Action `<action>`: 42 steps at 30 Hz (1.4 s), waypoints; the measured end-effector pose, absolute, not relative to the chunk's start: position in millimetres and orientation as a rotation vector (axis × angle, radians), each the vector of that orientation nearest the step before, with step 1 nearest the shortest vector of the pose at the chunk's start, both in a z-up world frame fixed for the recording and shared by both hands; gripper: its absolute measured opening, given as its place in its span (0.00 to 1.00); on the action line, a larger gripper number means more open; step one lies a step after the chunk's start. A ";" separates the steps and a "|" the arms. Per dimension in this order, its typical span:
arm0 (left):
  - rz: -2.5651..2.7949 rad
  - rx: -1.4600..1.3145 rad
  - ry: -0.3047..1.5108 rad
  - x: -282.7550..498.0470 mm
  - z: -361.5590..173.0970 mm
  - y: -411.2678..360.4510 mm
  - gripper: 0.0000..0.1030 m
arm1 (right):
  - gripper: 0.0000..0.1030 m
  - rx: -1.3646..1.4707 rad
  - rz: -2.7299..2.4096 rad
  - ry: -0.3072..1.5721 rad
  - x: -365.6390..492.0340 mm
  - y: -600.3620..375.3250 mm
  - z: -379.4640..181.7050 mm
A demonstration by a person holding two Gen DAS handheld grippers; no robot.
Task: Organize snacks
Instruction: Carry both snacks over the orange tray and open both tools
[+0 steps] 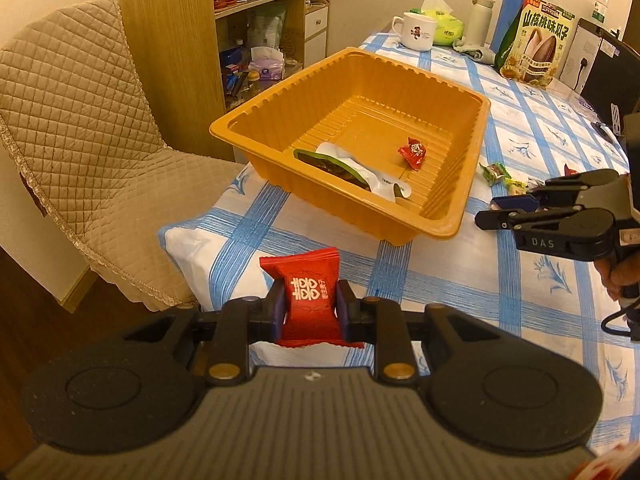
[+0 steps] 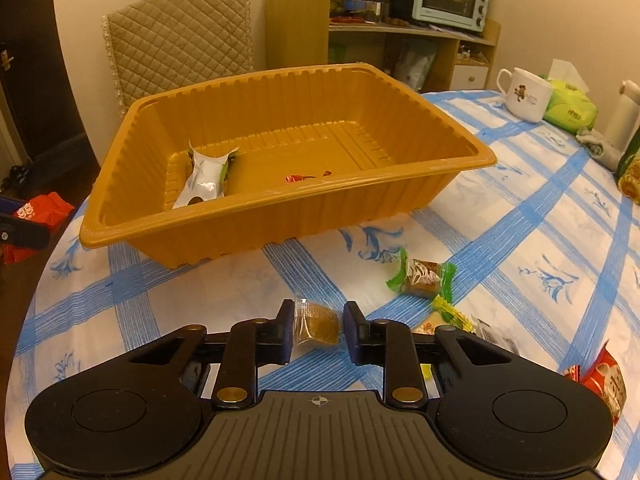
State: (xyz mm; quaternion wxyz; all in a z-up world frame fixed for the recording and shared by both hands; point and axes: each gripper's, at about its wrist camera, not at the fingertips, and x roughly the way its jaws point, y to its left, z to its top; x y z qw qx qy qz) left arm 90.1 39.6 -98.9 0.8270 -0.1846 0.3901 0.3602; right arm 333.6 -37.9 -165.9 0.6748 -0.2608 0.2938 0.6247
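Left gripper (image 1: 310, 308): pinching red candy packet (image 1: 308, 300) | Right gripper (image 2: 316, 328): clamped on clear-wrapped brown snack (image 2: 316, 326) | Orange tray (image 2: 280, 216): silver-green packet (image 2: 204, 184), red candy (image 1: 414, 152) inside

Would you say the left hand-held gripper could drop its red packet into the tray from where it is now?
Probably yes. The left hand-held gripper grips the red packet, and the open-topped tray lies just ahead with nothing between; the right hand-held gripper sits off to one side.
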 end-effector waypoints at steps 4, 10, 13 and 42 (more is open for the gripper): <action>0.765 -0.387 0.821 87.5 -95.3 37.9 0.23 | 0.13 -0.576 1.393 0.672 331.7 -42.5 -162.7; 0.759 -0.372 0.801 84.6 -86.3 34.6 0.23 | 0.11 -0.543 1.398 0.689 327.5 -54.1 -149.3; 0.749 -0.359 0.787 85.2 -79.7 32.6 0.23 | 0.11 -0.509 1.401 0.697 325.1 -60.7 -138.7; 0.496 -0.218 0.714 154.3 -26.3 99.9 0.23 | 0.11 -0.205 1.322 0.819 298.1 -21.3 -42.2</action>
